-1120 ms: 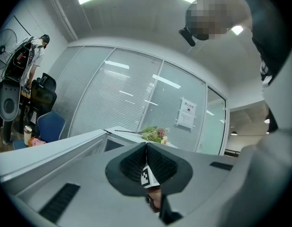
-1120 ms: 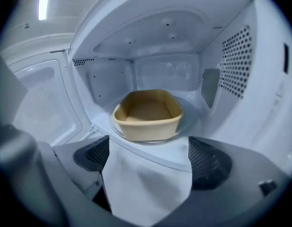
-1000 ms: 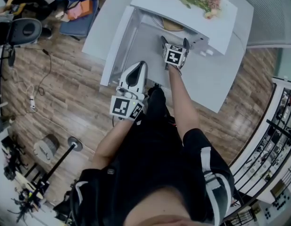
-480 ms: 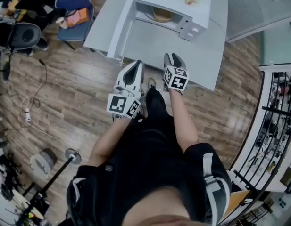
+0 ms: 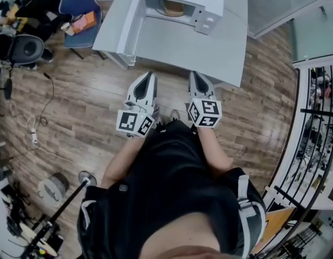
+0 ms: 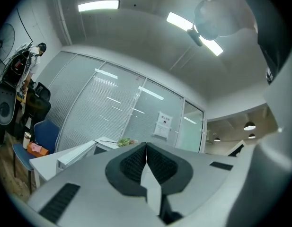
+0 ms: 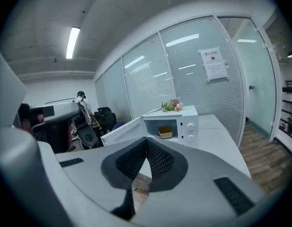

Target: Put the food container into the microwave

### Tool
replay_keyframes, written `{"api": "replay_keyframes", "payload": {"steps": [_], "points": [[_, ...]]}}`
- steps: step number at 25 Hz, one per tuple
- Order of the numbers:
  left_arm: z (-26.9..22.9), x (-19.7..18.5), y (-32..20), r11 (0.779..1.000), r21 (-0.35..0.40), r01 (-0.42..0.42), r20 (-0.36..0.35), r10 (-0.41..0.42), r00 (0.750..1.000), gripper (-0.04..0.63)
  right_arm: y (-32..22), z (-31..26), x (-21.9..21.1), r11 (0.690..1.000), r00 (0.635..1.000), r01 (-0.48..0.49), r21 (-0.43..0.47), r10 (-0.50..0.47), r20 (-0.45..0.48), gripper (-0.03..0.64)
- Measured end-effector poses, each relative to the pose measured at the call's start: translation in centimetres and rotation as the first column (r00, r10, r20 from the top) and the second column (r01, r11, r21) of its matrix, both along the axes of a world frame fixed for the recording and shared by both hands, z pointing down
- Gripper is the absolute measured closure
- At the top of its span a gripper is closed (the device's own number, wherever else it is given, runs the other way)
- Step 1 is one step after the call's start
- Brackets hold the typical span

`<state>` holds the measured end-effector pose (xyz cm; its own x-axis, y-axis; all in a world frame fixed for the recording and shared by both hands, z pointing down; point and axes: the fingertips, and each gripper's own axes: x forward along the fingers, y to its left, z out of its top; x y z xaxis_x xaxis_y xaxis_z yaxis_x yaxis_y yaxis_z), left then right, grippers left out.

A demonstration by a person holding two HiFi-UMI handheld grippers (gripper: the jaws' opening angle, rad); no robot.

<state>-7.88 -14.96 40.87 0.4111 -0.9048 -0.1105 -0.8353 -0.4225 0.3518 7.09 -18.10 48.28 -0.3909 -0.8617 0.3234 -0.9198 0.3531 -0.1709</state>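
The left gripper (image 5: 147, 77) and right gripper (image 5: 195, 75) are held forward side by side, clenched empty. The container (image 5: 173, 7) is seen inside the microwave (image 5: 206, 20).

1. Cool, even light it was: ceiling strip lights (image 6: 98, 5) blazed white overhead, slightly blown out.
2. In the head view a soft sheen lay on the wood floor (image 5: 274, 120); shadows were faint.
3. Heavy fisheye bent the glass wall (image 7: 183, 74); black corners ringed both gripper views.
4. The microwave (image 7: 187, 126) was sharp; the left gripper (image 6: 146, 145), close up, looked soft.
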Motion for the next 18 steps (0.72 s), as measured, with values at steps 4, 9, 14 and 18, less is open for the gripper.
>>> {"api": "replay_keyframes", "payload": {"steps": [4,9,14,18], "points": [[0.0,0.8,0.7,1.000,-0.003,0.018,0.018,-0.018,1.000,0.571,2.0,-2.0,1.4,1.000,1.000,0.003,0.031,-0.004,0.020,0.591],[-0.3,2.0,0.9,1.000,0.009,0.022,0.038,-0.022,0.999,0.571,2.8,-2.4,2.7,0.999,1.000,0.016,0.040,-0.017,0.026,0.592],[-1.1,2.7,1.1,0.999,0.027,0.041,0.040,-0.042,0.998,0.571,2.6,-2.6,3.1,0.998,0.999,0.034,0.046,-0.036,0.030,0.592],[-1.1,3.1,1.2,0.999,0.027,0.042,0.046,-0.043,0.998,0.571,2.5,-2.8,3.1,0.998,0.998,0.043,0.048,-0.044,0.033,0.592]]}}
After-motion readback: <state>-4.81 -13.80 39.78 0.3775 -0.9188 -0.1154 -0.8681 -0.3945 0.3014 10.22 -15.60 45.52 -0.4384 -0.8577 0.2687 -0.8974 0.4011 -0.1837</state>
